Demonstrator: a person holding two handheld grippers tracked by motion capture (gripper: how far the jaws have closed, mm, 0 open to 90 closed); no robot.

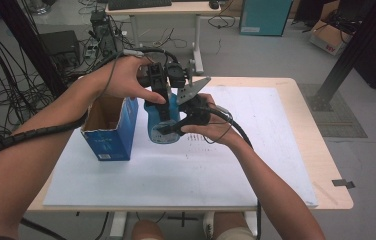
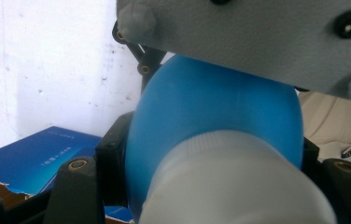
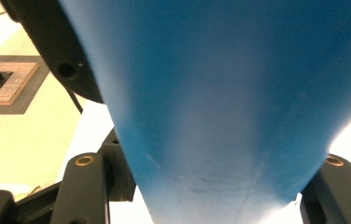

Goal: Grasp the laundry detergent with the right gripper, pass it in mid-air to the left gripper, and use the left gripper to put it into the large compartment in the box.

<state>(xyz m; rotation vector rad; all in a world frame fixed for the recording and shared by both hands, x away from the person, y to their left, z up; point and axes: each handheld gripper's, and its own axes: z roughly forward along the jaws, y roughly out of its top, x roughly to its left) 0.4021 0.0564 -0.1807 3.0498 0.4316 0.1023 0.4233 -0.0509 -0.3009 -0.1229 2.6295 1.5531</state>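
One blue bottle (image 1: pixel 163 122), white cap, held above tabletop (image 1: pixel 296 130). Two grippers: left gripper (image 1: pixel 162 82) and right gripper (image 1: pixel 188 117), jaws of both clenched on bottle. One open blue box (image 1: pixel 113 135) just beside.

I'm working in a lab: cables (image 1: pixel 6 100) are sprawling left of my grippers, a keyboard desk (image 1: pixel 163 9) standing beyond them.

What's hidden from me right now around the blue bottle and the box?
- Blue plastic bottle with white cap: high view, hands and both grippers cover its upper part.
- Open blue cardboard box: high view, its near wall hides its inside.
- Bottle's label: right gripper view, too close and blurred.
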